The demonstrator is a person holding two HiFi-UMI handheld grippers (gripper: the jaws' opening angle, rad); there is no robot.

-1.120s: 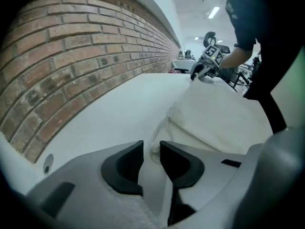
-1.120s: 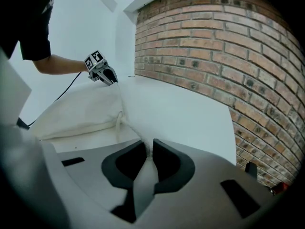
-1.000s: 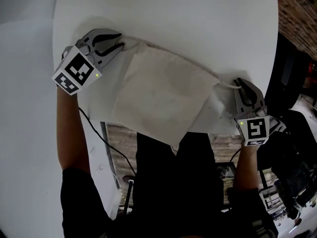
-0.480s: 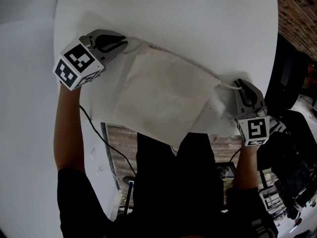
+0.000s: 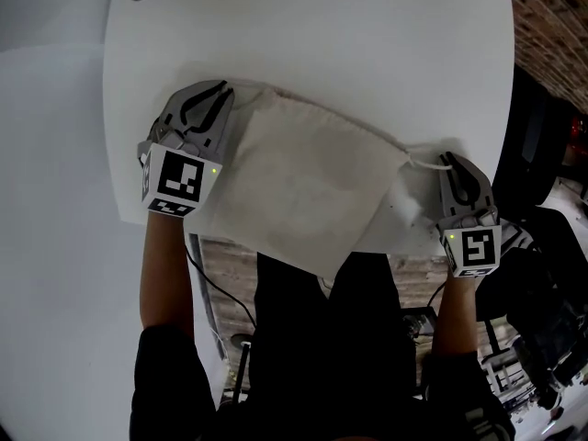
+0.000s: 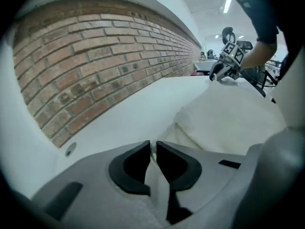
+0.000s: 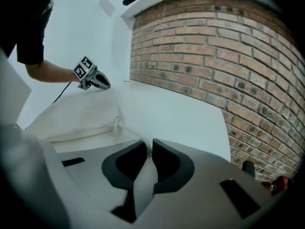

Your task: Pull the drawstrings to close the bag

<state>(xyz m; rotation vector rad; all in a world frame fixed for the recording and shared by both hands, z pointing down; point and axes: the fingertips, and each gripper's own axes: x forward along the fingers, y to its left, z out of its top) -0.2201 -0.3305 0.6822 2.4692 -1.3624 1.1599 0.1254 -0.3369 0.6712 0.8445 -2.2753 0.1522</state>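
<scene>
- At the left gripper [image 5: 221, 93] [image 6: 153, 145], upper left of the head view: jaws nearly together, only a thin slit between the black pads – just closed further.
- In that slit, pinched between the pad tips: the left drawstring [image 6: 153, 149], running out to the near corner of the bag [image 5: 303, 186] [image 6: 228, 120].
- At the right gripper [image 5: 451, 161] [image 7: 147, 145], right of centre in the head view: jaws likewise almost shut, pads a narrow gap apart.
- Clamped at the tips there: the right drawstring [image 5: 428, 161] [image 7: 132, 131], leading back to a knot at the bag's other corner.
- Between the two grippers: the bag, pale cloth, flat on the white table [image 5: 367, 44], its lower corner hanging past the table's near edge – mouth edge along the far side, stretched from one gripper to the other.
- Behind the table in both gripper views: a brick wall [image 6: 95, 56].
</scene>
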